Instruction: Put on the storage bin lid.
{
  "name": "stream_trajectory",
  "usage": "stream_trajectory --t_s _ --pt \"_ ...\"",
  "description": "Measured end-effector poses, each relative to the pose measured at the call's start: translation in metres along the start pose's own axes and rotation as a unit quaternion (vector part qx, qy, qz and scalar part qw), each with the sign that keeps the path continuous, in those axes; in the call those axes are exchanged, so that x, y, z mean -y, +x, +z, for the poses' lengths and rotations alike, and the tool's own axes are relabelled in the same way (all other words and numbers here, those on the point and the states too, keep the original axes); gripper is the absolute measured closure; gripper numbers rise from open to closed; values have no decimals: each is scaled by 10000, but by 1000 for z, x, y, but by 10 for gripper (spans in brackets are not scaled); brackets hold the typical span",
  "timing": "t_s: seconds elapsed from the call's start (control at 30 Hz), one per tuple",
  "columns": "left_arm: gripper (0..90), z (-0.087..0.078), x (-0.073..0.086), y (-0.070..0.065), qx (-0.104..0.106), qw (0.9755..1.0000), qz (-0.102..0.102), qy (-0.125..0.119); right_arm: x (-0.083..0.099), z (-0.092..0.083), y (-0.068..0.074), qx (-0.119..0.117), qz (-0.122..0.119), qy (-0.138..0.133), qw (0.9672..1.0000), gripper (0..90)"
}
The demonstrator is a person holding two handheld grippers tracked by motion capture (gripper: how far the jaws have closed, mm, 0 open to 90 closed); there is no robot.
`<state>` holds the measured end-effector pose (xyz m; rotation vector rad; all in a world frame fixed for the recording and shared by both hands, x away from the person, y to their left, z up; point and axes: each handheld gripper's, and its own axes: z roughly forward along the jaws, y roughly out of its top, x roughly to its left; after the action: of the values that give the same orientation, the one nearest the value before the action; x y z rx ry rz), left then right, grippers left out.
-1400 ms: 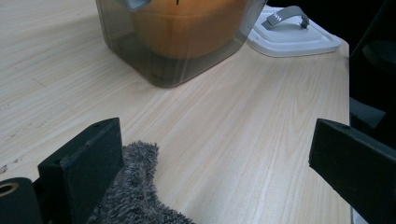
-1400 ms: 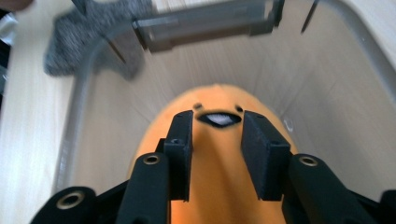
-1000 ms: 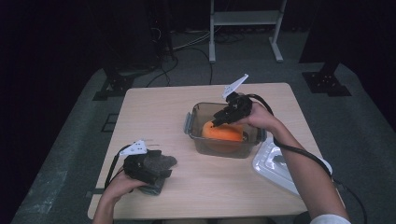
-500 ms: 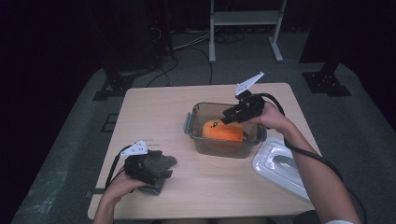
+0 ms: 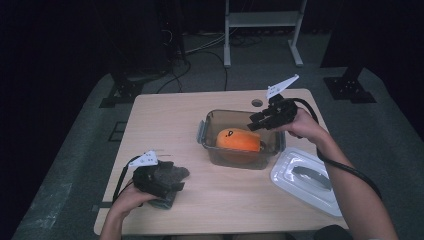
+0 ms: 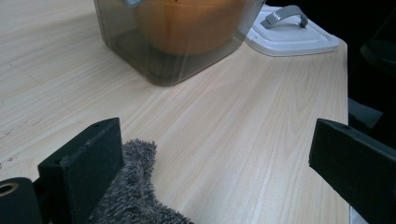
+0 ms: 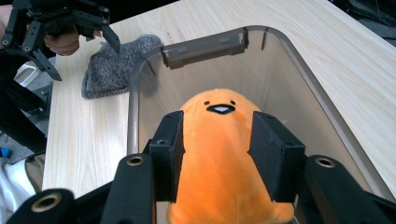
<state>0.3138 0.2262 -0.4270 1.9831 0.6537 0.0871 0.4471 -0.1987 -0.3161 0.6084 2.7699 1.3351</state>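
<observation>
An orange plush toy [image 5: 238,140] with a small face lies inside a clear plastic container [image 5: 240,114] at the table's middle. My right gripper [image 5: 256,120] hovers over the container's right rim, pointing down at the toy. In the right gripper view its jaws [image 7: 217,126] have just been opening and stand apart on either side of the plush [image 7: 219,186] without pressing it. My left gripper [image 5: 172,182] rests at the near left on a grey fuzzy cloth [image 5: 172,172]. Its jaws [image 6: 219,149] are wide open, with the cloth [image 6: 135,196] beside the left jaw.
The container's white lid [image 5: 305,180] with a grey handle lies flat near the table's right edge. Bare wood stretches between the cloth and the container [image 6: 140,56]. Beyond the table are a dark floor, cables and a white stand.
My right gripper has lifted and drawn back to the right off the plush, its jaws spreading. The plush stays in the container. The left hand has not moved.
</observation>
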Motion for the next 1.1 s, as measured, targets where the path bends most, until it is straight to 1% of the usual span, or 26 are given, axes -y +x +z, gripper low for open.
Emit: stream_trajectory --t_s 0.17,0.37,0.5,0.83,0.97,1.1 --pt "24 0 -1 0 4 10000 30 -10 6 -11 -1 52 76 -71 9999 507" --pt "24 0 -1 0 -1 10000 28 -4 14 -24 0 141 126 -88 9998 494" --pt "24 1 -2 0 -7 10000 18 -11 19 -33 0 186 154 -152 9996 488" --pt "24 1 -1 0 -13 10000 15 7 37 -52 0 346 308 -215 9987 469" --pt "24 2 -1 0 -12 10000 6 13 45 -58 -2 380 373 -279 9982 466" --pt "24 2 -1 0 -8 10000 -4 14 50 -61 -2 408 426 -266 9979 464"
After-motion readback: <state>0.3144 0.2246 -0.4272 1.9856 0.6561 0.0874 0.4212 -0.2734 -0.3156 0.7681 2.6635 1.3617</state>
